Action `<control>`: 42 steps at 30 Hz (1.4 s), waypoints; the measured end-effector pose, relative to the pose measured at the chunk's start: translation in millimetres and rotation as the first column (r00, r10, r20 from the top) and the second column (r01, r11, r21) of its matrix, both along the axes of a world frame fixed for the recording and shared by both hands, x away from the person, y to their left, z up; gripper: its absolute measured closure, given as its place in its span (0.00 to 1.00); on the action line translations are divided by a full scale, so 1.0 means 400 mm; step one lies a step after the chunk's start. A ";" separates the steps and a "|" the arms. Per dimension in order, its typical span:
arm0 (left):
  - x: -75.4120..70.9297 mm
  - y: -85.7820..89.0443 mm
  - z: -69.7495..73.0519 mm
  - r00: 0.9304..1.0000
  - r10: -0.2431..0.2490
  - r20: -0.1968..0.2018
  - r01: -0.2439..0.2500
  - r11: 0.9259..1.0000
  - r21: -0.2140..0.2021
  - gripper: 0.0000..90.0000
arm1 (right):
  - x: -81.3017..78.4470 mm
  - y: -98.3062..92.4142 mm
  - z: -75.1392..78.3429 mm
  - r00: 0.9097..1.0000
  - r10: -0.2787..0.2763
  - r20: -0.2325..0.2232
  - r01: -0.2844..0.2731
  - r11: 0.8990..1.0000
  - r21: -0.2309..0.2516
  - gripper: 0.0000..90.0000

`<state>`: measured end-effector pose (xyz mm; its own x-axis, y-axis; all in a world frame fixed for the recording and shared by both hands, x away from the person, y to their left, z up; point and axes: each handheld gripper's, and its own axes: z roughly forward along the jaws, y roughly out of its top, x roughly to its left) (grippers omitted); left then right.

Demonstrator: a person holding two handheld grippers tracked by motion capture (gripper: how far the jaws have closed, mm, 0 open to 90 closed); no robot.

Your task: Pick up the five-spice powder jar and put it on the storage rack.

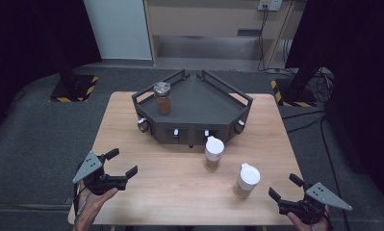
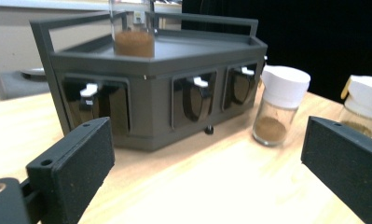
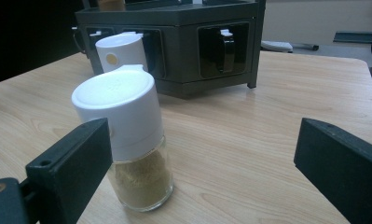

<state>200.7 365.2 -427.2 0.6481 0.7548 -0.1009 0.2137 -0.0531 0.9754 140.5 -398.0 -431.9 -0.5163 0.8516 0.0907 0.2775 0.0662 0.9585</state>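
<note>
Two white-capped jars [image 1: 248,180] [image 1: 213,153] stand on the table [image 1: 132,139] before the gray rack [image 1: 194,108], and with my right tongs [image 1: 287,191] and left tongs [image 1: 122,163] both spread wide, I might bump the nearer jar over.

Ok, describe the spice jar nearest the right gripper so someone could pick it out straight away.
Start at the dark grey rack on the wooden table. Two white-capped spice jars stand in front of it. Yours is the nearer spice jar, close to the right gripper; the other jar stands almost against the rack.
</note>
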 end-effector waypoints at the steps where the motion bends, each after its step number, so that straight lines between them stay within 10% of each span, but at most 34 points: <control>1: -0.003 0.002 -0.007 1.000 -0.004 -0.004 0.004 1.000 0.002 0.02 | 0.000 0.000 0.000 1.000 0.000 0.000 0.000 1.000 0.000 0.05; 20: -0.042 0.015 -0.101 1.000 0.019 0.003 -0.019 1.000 -0.016 0.02 | -0.001 0.000 0.000 1.000 0.001 0.002 -0.001 1.000 -0.001 0.05; 42: -0.061 0.027 -0.109 0.997 0.065 0.030 -0.066 0.997 0.050 0.01 | 0.002 0.001 0.000 1.000 0.009 0.003 -0.009 1.000 0.000 0.05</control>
